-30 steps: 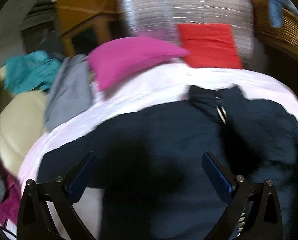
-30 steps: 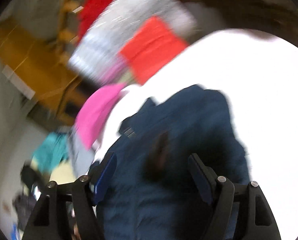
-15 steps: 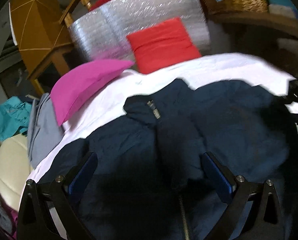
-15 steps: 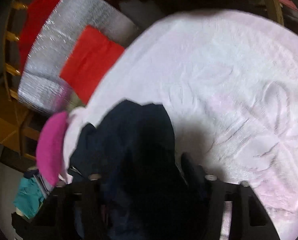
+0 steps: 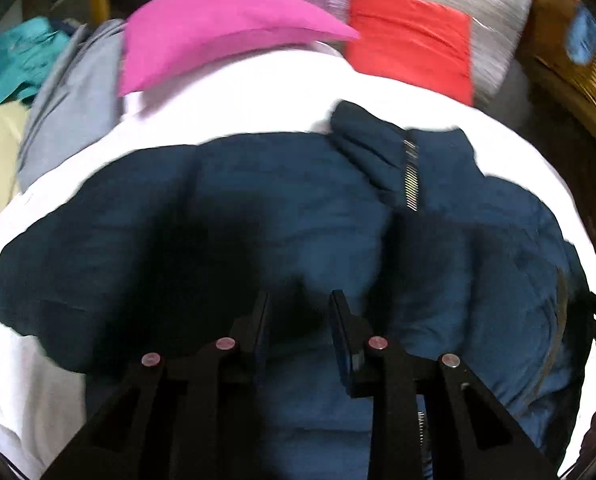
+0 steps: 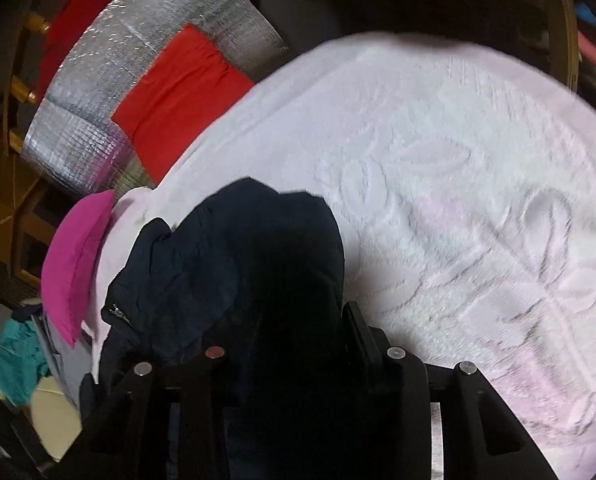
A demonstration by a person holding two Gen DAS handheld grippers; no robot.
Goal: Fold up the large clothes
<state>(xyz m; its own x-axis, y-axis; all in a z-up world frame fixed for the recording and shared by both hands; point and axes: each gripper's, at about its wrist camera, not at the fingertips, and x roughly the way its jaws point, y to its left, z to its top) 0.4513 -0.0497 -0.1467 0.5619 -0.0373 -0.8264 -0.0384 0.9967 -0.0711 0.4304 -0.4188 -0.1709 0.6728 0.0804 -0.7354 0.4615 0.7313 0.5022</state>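
Both grippers have just been closing on the puffy navy zip-up jacket (image 5: 298,208): left gripper (image 5: 300,320) narrowed over its near hem, right gripper (image 6: 285,332) clamped on a dark bunch (pads barely visible). Next call: lift and fold across the white textured bedspread (image 6: 458,184).

Jacket (image 5: 298,208) covers near half of bedspread (image 6: 478,184). Right of it, bedspread is bare, open passage. Far edge blocked by pink pillow (image 5: 217,28) and red cushion (image 5: 410,40); clothes pile (image 5: 69,92) on left.

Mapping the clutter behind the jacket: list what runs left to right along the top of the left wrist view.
Teal garment → grey cloth → pink pillow → red cushion → wicker basket.
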